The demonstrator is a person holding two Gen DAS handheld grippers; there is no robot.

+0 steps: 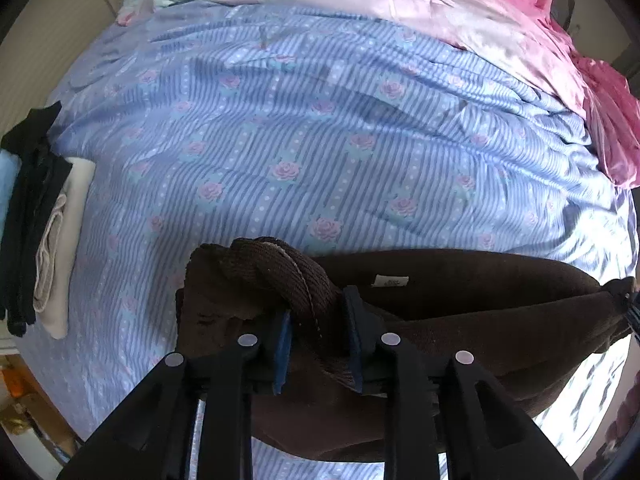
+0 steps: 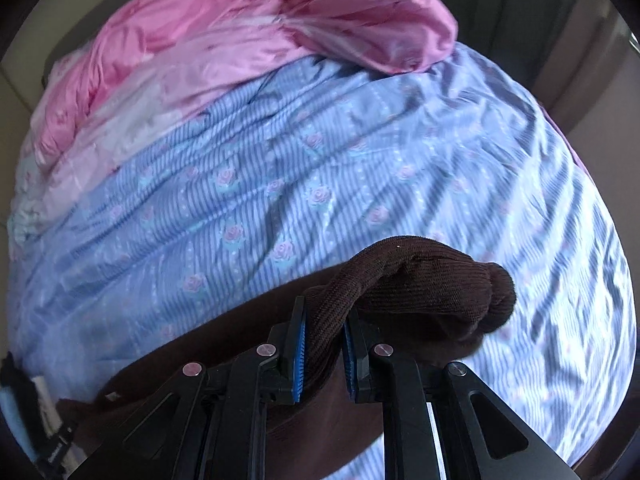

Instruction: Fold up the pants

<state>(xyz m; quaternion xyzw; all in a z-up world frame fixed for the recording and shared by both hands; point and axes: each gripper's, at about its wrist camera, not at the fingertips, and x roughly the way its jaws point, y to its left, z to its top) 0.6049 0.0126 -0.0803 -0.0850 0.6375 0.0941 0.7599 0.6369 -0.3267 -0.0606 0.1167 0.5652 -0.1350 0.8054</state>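
Where my two grippers meet the cloth, I list what I have in hand.

Item one: brown pants [image 1: 460, 292], dark ribbed knit, stretched along the near edge of the bed [image 1: 320, 140], with a small white label [image 1: 392, 281] on the inner side of the waist. Their lower part hangs below the grippers, out of my view.

Item two: left gripper [image 1: 318, 344], jaws nearly together, blue pads [image 1: 282, 344] pinching a bunched fold of the pants at their left end. A pale stitched seam runs across that bunch.

Item three: right gripper [image 2: 324, 350], jaws nearly together, blue pads [image 2: 300, 354] pinching a bunched fold at the pants' right end; a knob of knit bulges beyond the fingers to the right. I also see this gripper's tip at the far right edge of the left wrist view, gripping the cloth.

Item four: bed cover, blue-striped with pink roses, wrinkled, bare across the middle.

Item five: pink satin quilt [image 2: 240, 40], heaped along the far edge of the bed and around its far right corner.

Item six: stack of folded clothes [image 1: 36, 220], black, cream and light blue, at the left edge of the bed.

Item seven: pale wall [image 1: 48, 40] beyond the left edge.
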